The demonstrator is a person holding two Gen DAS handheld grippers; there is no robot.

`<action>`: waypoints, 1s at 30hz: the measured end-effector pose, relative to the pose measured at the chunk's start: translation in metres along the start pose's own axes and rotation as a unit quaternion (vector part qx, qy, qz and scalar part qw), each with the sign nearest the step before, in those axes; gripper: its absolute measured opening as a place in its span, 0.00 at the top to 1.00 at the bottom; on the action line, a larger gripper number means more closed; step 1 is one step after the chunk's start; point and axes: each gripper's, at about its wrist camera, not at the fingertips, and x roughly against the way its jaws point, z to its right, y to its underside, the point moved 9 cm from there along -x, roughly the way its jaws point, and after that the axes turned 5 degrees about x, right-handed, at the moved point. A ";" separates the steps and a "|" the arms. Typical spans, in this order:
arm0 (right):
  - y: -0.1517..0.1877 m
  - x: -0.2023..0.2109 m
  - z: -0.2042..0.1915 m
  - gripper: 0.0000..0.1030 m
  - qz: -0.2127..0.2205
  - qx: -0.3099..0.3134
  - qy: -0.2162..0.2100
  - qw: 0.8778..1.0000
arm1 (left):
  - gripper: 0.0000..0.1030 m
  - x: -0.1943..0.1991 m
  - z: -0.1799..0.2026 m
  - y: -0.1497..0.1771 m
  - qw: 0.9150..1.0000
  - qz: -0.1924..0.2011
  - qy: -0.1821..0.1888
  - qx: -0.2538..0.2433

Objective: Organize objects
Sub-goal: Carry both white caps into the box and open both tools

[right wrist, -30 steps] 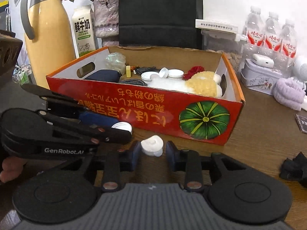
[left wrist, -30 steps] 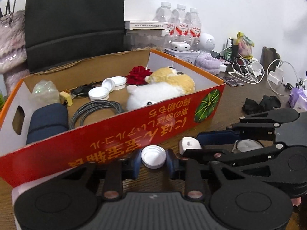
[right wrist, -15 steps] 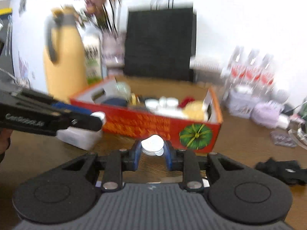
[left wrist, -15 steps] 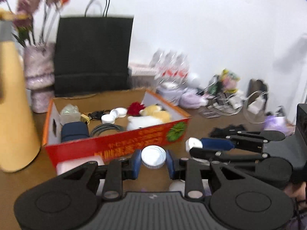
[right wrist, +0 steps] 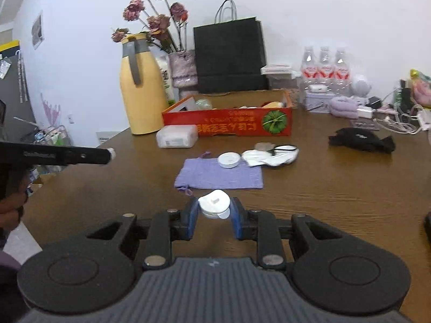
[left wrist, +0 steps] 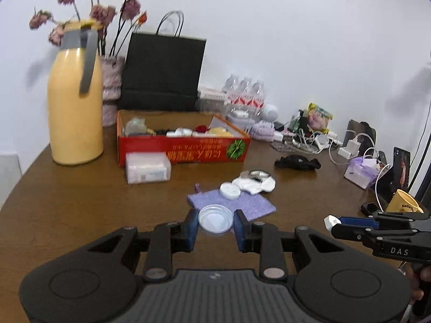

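Note:
My left gripper [left wrist: 215, 224] is shut on a round white lid [left wrist: 215, 217], held flat above the wooden table [left wrist: 80, 204]. My right gripper [right wrist: 214, 211] is shut on a small white cap-like piece [right wrist: 214, 204]; in the left wrist view it shows at the right edge [left wrist: 333, 223]. Both hang short of a purple pouch [right wrist: 215, 175], which has a round white jar [right wrist: 228, 160] on its far edge. The red cardboard box [right wrist: 229, 126] of small items stands farther back. My left gripper's tip [right wrist: 110, 153] reaches in from the left in the right wrist view.
A clear plastic box [left wrist: 147, 167] lies in front of the red box, and a yellow jug [left wrist: 75, 113] stands to its left. Crumpled white wrapping [right wrist: 269, 157], a black cloth [right wrist: 361, 140], chargers, bottles and a yellow mug [left wrist: 404, 206] crowd the right side.
Both grippers have drawn back from the red box and risen, so the box now looks far away. Each still grips its white piece.

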 end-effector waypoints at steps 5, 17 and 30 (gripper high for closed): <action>-0.015 0.002 -0.001 0.75 0.022 0.006 0.008 1.000 | 0.74 -0.001 -0.004 -0.013 1.000 0.019 0.015 0.011; -0.166 -0.139 0.055 0.75 0.027 0.093 -0.020 0.995 | 0.74 -0.171 -0.038 -0.160 0.997 0.025 0.002 -0.073; -0.201 -0.427 0.101 0.20 -0.181 0.117 0.008 0.976 | 0.48 -0.379 -0.125 -0.164 0.985 -0.164 -0.045 -0.011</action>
